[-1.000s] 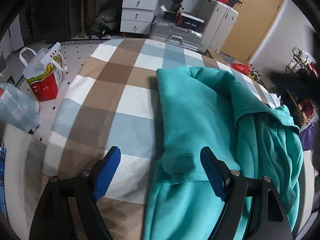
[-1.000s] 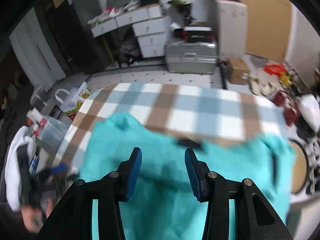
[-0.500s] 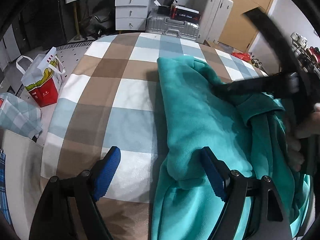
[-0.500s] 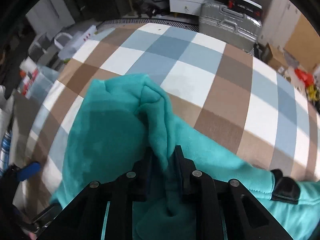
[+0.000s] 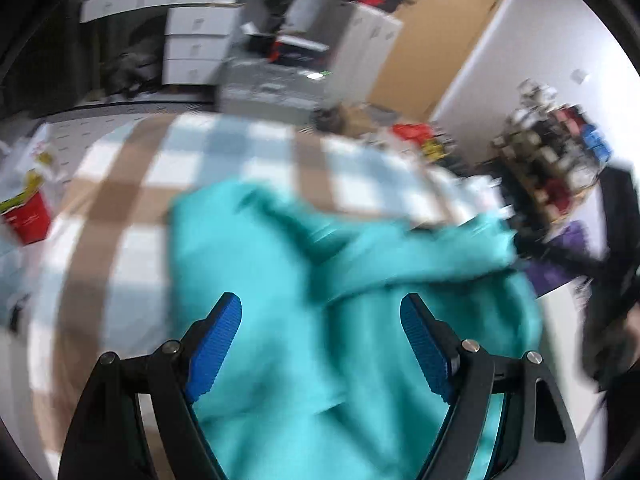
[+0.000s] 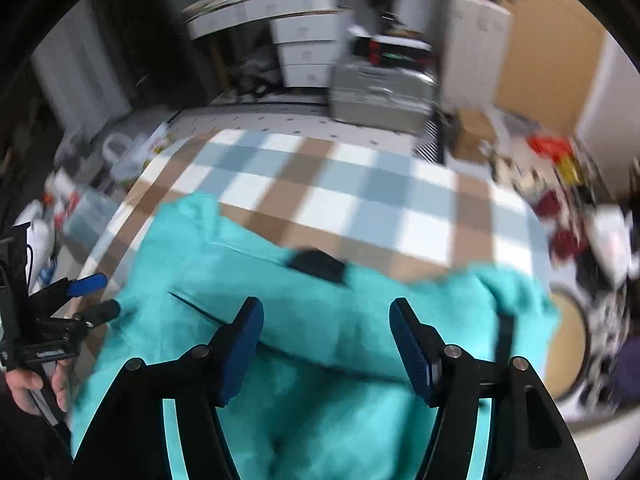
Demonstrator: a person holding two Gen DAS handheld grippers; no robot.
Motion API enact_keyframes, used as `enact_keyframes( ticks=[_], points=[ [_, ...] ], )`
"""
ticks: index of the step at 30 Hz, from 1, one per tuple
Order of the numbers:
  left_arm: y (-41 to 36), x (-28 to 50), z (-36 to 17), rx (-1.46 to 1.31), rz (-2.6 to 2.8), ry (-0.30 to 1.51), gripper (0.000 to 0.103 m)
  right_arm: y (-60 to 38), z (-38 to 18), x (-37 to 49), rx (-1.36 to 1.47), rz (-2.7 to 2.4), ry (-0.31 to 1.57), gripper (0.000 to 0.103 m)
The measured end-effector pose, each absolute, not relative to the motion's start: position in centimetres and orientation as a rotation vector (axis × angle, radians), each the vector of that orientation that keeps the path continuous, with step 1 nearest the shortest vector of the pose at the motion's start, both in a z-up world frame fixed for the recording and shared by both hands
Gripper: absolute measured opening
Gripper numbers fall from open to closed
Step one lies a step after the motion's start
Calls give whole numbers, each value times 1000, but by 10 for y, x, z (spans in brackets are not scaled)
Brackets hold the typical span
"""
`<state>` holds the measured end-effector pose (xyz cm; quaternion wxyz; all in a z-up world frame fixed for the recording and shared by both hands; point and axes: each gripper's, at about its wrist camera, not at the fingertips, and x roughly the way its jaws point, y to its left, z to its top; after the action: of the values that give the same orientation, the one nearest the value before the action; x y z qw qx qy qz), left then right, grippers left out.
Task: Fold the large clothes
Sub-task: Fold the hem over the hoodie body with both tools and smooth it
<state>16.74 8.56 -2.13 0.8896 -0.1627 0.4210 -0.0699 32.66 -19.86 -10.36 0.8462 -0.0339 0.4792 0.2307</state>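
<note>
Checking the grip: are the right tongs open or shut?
Open: the right tongs show a wide gap between blue pads, with the teal garment lying beyond, ungripped.

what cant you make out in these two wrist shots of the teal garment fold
- Left wrist view: motion blur smears the teal garment, so its folds are unreadable.
- Both views: its near edge is cut off behind the open left claw and right claw.
- Right wrist view: black patch too blurred to identify.
</note>
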Motion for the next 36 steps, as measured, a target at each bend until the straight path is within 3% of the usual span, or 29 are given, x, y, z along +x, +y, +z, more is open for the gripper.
enact_keyframes(
  ticks=[5, 9, 13, 16, 20, 23, 25, 28, 31, 34, 36],
  points=[
    [28, 236, -20, -187, -158, 1026, 79, -225, -94, 330, -47, 409, 955, 65],
    [11, 257, -88, -141, -140, 1240, 79, -215, -158, 336, -205, 377, 1200, 60],
    [13, 248, -98, -99, -102, 1180, 84, -198, -188, 298, -456, 383, 1093, 63],
    [20, 247, -86, -115, -89, 1212, 81, -210, -170, 301, -289, 424, 1112, 65],
    [8, 237, -56, -56, -115, 1102, 82, -241, -133, 316, -9, 449, 1057, 63],
    [-1, 249, -96, 4, -97, 1240, 82, -241, -136, 331, -19, 364, 1051, 64],
    [3, 245, -100, 15, -110, 1194, 85, -232, -175, 342, -96, 326, 1188, 64],
    [22, 221, -79, -34, -90, 1230, 74, -213, -173, 324, -287, 327, 1122, 67],
    [34, 181, -60, -44, -94, 1135, 74, -228, -147, 302, -212, 360, 1069, 64],
    [32, 168, -98, 56, -95, 1262, 74, -253, -148, 291, -133, 330, 1114, 66],
    [27, 169, -107, 115, -91, 1225, 74, -258, -169, 288, -156, 340, 1170, 66]
  ],
)
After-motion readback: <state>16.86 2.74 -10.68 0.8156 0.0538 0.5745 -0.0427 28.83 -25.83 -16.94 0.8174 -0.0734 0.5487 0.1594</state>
